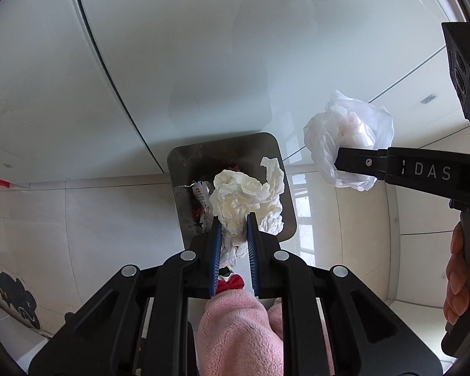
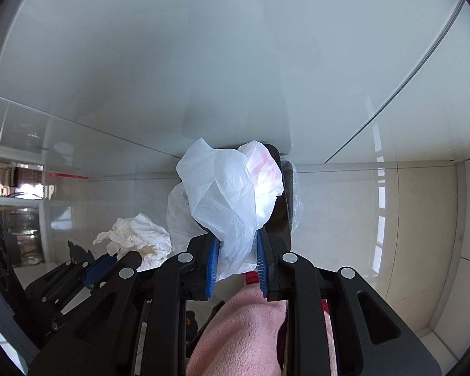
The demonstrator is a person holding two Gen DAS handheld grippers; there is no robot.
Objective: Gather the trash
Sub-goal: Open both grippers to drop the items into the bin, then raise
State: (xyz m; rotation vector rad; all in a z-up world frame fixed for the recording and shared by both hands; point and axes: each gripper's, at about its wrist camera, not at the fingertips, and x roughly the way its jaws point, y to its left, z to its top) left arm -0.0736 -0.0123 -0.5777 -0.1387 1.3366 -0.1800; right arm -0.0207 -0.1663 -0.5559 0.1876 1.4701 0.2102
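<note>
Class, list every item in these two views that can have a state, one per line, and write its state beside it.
left gripper: jaws shut on the crumpled tissue
crumpled tissue: bunched, held above the bin
right gripper: jaws shut on the plastic bag
plastic bag: crumpled, hanging from the jaws
metal bin: open, with trash inside
</note>
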